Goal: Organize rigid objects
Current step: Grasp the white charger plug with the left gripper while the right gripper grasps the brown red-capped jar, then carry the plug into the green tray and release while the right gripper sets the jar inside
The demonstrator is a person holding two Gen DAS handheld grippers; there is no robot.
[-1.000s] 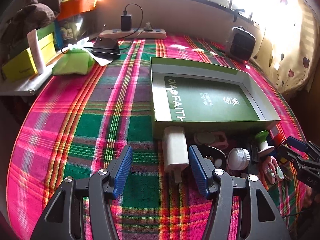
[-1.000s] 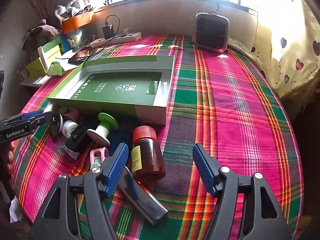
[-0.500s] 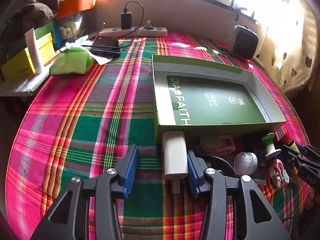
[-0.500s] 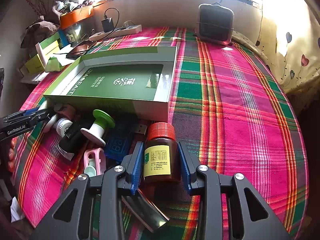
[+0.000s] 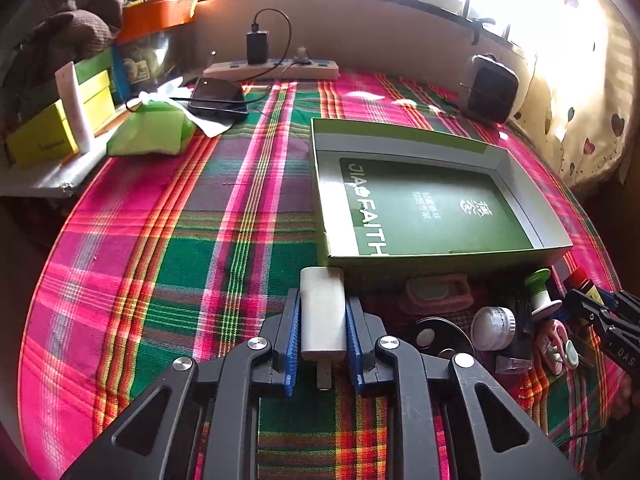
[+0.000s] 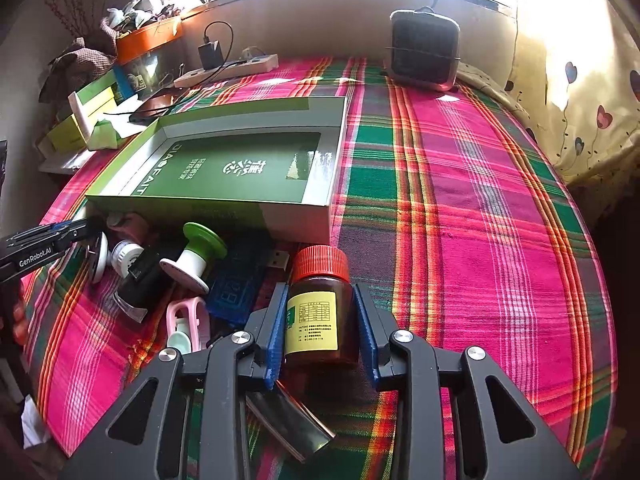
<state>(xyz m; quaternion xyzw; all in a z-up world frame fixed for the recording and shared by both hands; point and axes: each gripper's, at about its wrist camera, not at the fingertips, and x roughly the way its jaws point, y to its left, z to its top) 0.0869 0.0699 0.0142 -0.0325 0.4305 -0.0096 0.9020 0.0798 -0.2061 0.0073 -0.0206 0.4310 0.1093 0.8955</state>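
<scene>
My left gripper point(image 5: 322, 304) is shut on a white charger plug point(image 5: 323, 312) that lies on the plaid cloth against the near wall of the open green box point(image 5: 400, 258). My right gripper point(image 6: 322, 292) is shut on a brown bottle with a red cap point(image 6: 320, 304), lying just in front of the box point(image 6: 296, 220). The box is empty. Small items lie along its front: a green-and-white spool point(image 6: 196, 256), a white jar point(image 5: 492, 326), a pink case point(image 5: 438, 292), a blue USB device point(image 6: 236, 288) and a pink clip point(image 6: 188, 324).
A dark flat metal piece point(image 6: 288, 420) lies under my right gripper. A small heater point(image 6: 424, 54) stands at the back right. A power strip point(image 5: 272, 68), phone point(image 5: 218, 100), green tissue pack point(image 5: 150, 128) and yellow boxes point(image 5: 60, 128) are at the back left.
Both grippers moved forward and closed: the left onto the white charger plug, the right onto the brown bottle. A second ago both were open.
</scene>
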